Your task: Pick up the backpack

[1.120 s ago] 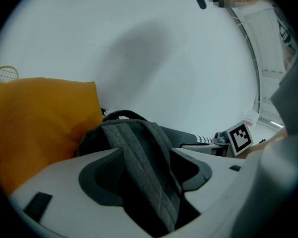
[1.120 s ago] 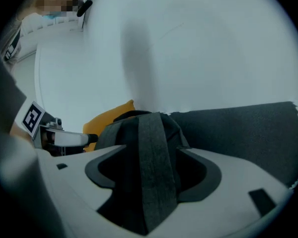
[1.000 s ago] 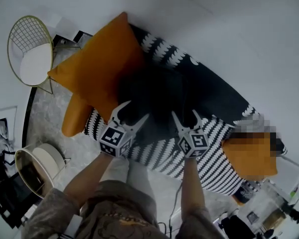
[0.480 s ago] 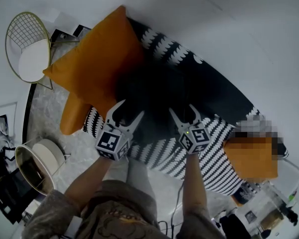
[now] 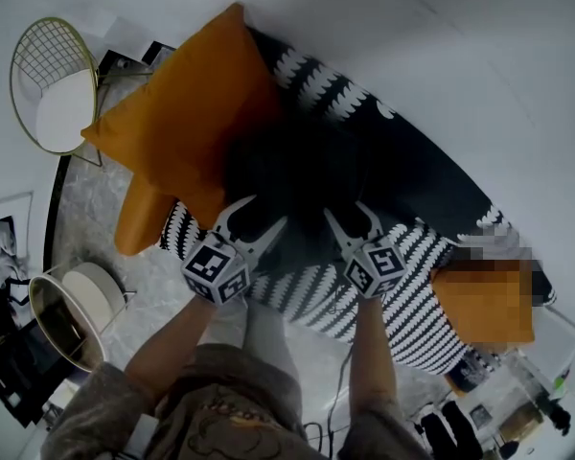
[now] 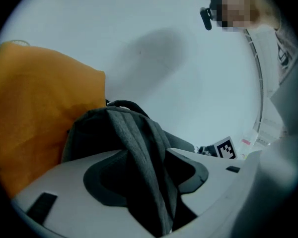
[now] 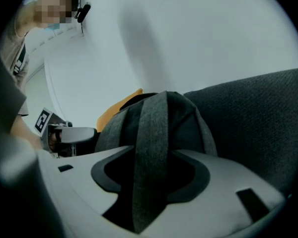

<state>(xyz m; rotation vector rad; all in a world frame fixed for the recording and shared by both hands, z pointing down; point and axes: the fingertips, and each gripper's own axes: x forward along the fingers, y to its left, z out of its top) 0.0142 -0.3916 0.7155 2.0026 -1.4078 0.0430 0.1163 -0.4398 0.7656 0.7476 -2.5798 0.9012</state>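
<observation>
Between the jaws of the left claw (image 5: 259, 220), in its own view, a grey woven shoulder strap (image 6: 139, 157) runs straight out from the throat. The jaws stand apart on either side, with dark space beside the strap, so the claw is released and not yet gripping. The right claw (image 5: 353, 214) sits the same way. Its jaws are spread and a second grey strap (image 7: 151, 148) lies down the middle of the gap, unpinched.

Just beyond both claws, dead ahead, is the dark grey fabric backpack (image 5: 287, 175). It rests on the black-and-white patterned sofa cover (image 5: 412, 305). It seems propped against the dark sofa back (image 7: 258, 113), which rises to the right of the right claw. The strap side faces the claws. The pack's long axis runs away from them and upward, following the straps, and ends at the small top loop (image 6: 121, 103) on the far side. Neither claw is clearly the nearer. The two sit side by side, one on each strap.

Since each strap already lines up with its jaw gap, the lift likely depends on both claws clenching where they are and then rising along that axis together. If one closes late, the pack may tilt.

Beyond the pack, to the left of the left claw, leans a large orange square cushion (image 5: 187, 113), touching the pack's flank.
</observation>
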